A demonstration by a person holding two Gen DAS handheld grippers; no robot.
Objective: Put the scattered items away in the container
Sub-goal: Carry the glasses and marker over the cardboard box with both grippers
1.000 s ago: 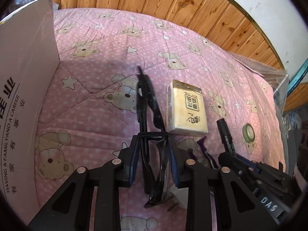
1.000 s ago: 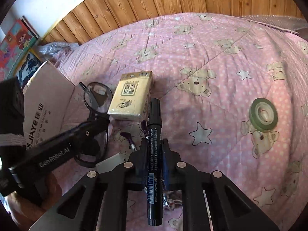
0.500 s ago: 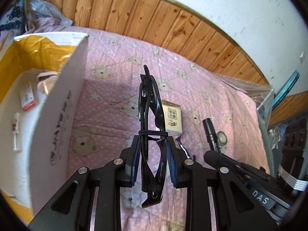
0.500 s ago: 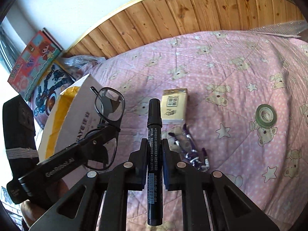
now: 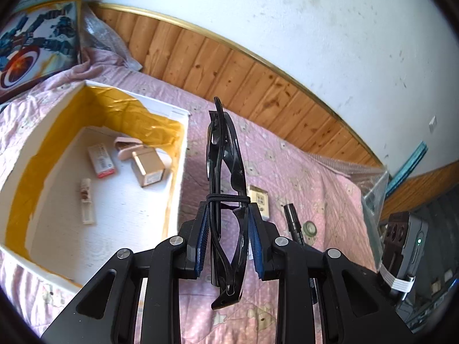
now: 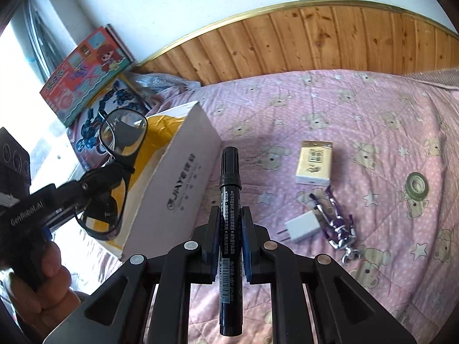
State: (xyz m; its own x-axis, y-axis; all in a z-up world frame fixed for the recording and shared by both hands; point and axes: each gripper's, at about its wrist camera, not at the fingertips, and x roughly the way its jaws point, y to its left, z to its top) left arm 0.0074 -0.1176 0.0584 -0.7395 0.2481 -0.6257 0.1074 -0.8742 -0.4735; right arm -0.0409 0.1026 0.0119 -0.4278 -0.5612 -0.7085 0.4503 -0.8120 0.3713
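L tool [image 5: 226, 238] clamps folded black-framed glasses [image 5: 225, 177] beside open white cardboard box w/ yellow lining [image 5: 180, 154]; R tool [image 6: 231, 239] grips black marker pen [image 6: 229, 200] above pink bear-print bed quilt [image 6: 358, 120].

Both wrist fisheyes look steeply down from above the bed; both frames share the open box [image 5: 178, 154] [image 6: 183, 183] at left.

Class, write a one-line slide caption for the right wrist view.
Right gripper holds a marker; left gripper carries glasses over the box.
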